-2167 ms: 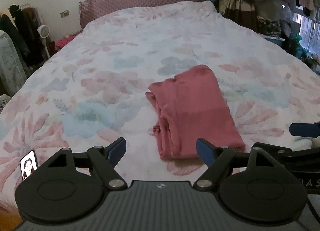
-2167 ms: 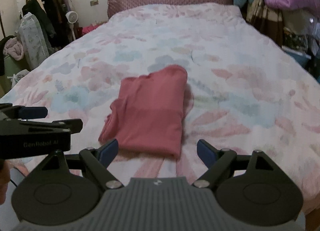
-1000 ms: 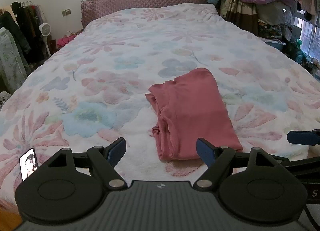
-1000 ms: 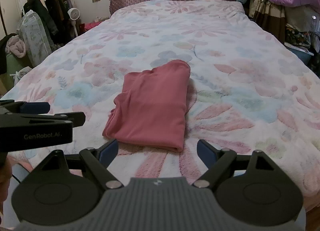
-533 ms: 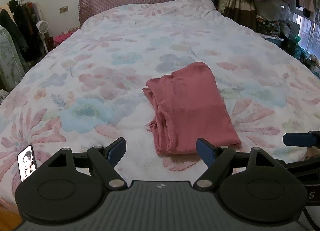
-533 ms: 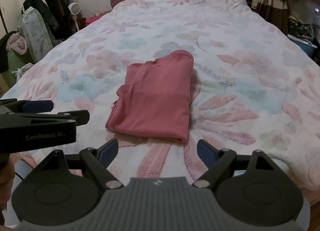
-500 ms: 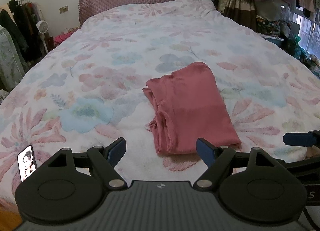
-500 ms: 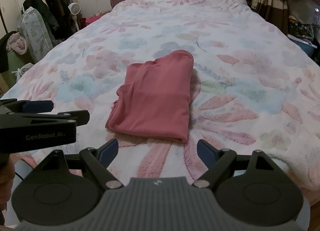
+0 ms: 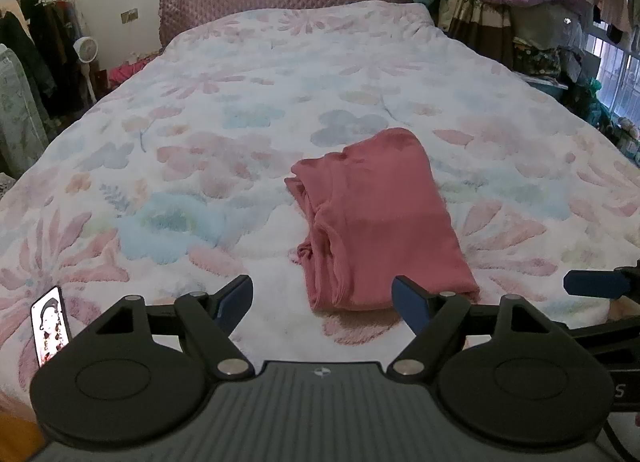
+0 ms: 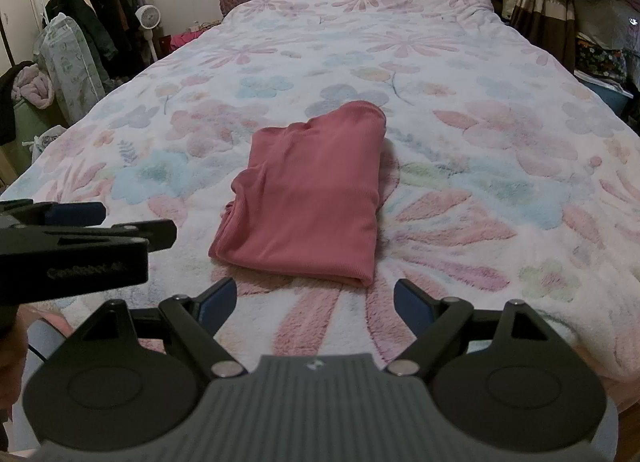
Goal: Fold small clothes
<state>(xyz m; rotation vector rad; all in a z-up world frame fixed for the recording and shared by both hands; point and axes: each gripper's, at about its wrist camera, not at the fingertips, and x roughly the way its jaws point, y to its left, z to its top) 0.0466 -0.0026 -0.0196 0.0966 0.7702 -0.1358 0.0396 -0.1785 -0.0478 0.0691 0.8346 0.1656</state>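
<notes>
Dusty-pink knit garment [image 9: 380,218] lies folded into a compact rectangle on the bed's fluffy floral blanket [image 9: 208,134], near its front edge; layered edges bunch on its left side; left claw [image 9: 322,300] released, empty, short of it; right claw [image 10: 314,302] likewise spread, clear of the cloth; fold looks done bar tidying; no other clothes on the bed.

Black left claw [image 9: 322,304] with blue pads, silver screws, ribbed grey body, blurred white lettering, perhaps a brand
</notes>
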